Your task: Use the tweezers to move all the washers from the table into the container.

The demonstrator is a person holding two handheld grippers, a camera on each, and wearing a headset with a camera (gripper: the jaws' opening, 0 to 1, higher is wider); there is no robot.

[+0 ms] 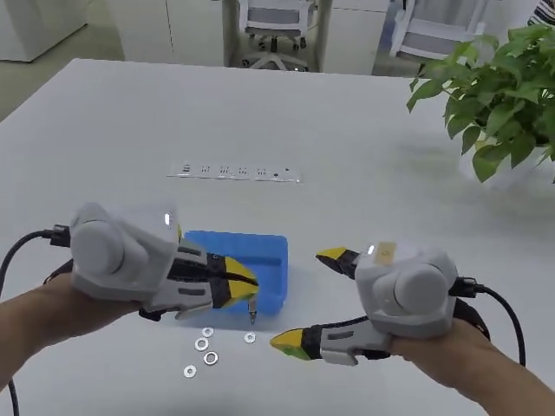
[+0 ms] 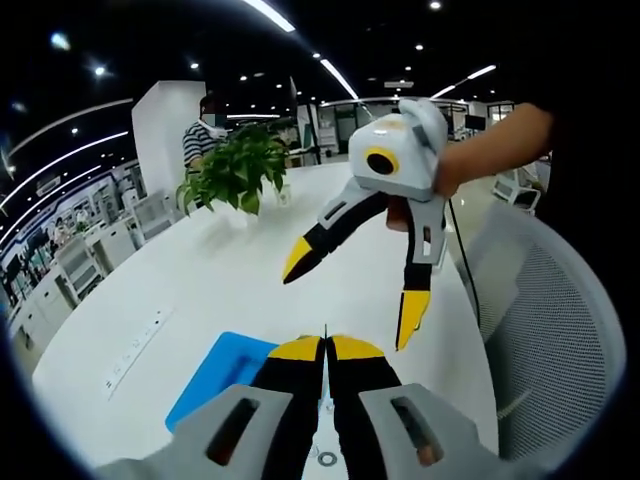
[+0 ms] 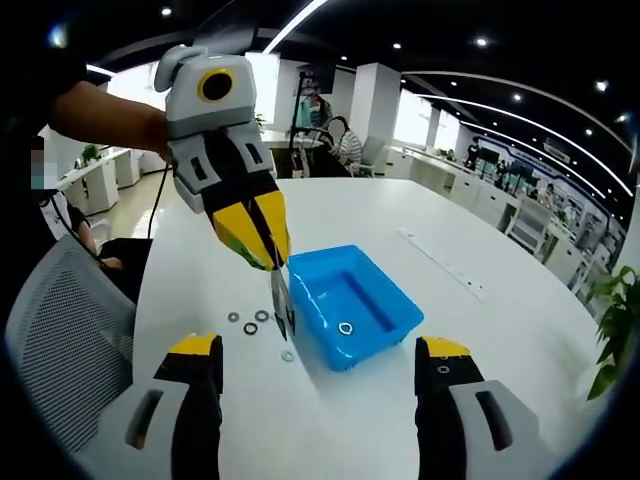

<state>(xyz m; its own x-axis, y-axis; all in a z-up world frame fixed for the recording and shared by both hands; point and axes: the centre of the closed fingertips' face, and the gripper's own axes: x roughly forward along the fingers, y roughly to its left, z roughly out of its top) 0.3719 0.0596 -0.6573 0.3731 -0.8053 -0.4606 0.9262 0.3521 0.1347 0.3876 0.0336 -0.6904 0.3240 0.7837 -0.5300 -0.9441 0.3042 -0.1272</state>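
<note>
Toward the near edge of the white worktop (image 1: 364, 130), a blue rectangular plastic container (image 1: 264, 260), its left part hidden in the head view behind the left tongs (image 1: 238, 279). Clenched, these, on slim metal tweezers (image 1: 252, 310), points downward, tips close to the worktop just beside the container's near wall. Loose on the worktop just in front of the container, small silver ring-shaped washers (image 1: 206, 345), one of them apart, near the tweezer tips. Right tongs (image 1: 310, 297) released, jaws spread wide, grasping nothing, right of the container and near the washers. Farther back, a flush strip of sockets (image 1: 234, 172); at the far right, a leafy green potted plant (image 1: 499, 95); past the far edge, white office chairs (image 1: 273, 22). From the right gripper view, a look down into the container: one more washer (image 3: 345, 327) on its floor. From the left gripper view, a grey mesh chair back (image 2: 560, 330) off the worktop's edge.
</note>
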